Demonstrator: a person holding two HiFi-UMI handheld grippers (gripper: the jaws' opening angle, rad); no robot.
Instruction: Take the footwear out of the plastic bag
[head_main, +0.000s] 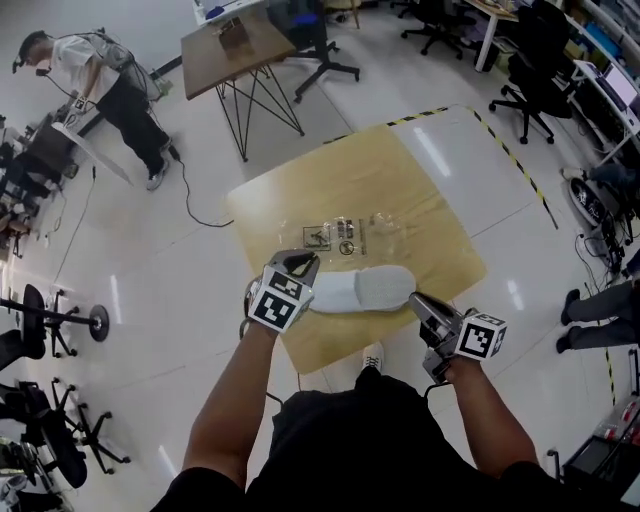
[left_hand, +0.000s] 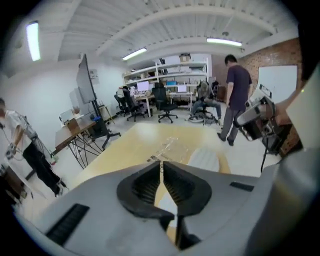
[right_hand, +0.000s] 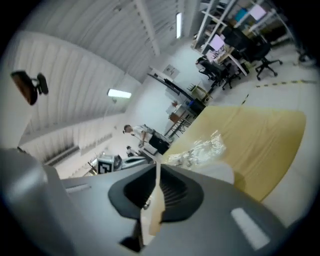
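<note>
A white slipper (head_main: 360, 290) lies on the pale wooden table (head_main: 400, 170), near its front edge. Just behind it lies a clear plastic bag (head_main: 345, 236), flat and crumpled. My left gripper (head_main: 300, 262) hovers at the slipper's left end. In the left gripper view its jaws (left_hand: 161, 164) are drawn almost together with nothing between them, and the slipper (left_hand: 204, 159) and bag (left_hand: 172, 145) lie beyond. My right gripper (head_main: 418, 302) is at the slipper's right end. Its jaws (right_hand: 157, 166) leave only a thin slit and hold nothing. The bag (right_hand: 200, 149) glints ahead of them.
A brown table on black wire legs (head_main: 235, 50) stands behind. A person (head_main: 100, 80) bends over at far left, and another person (left_hand: 237, 95) stands off the table's right side. Office chairs (head_main: 530, 70) and desks fill the back right. Yellow-black tape (head_main: 510, 150) marks the floor.
</note>
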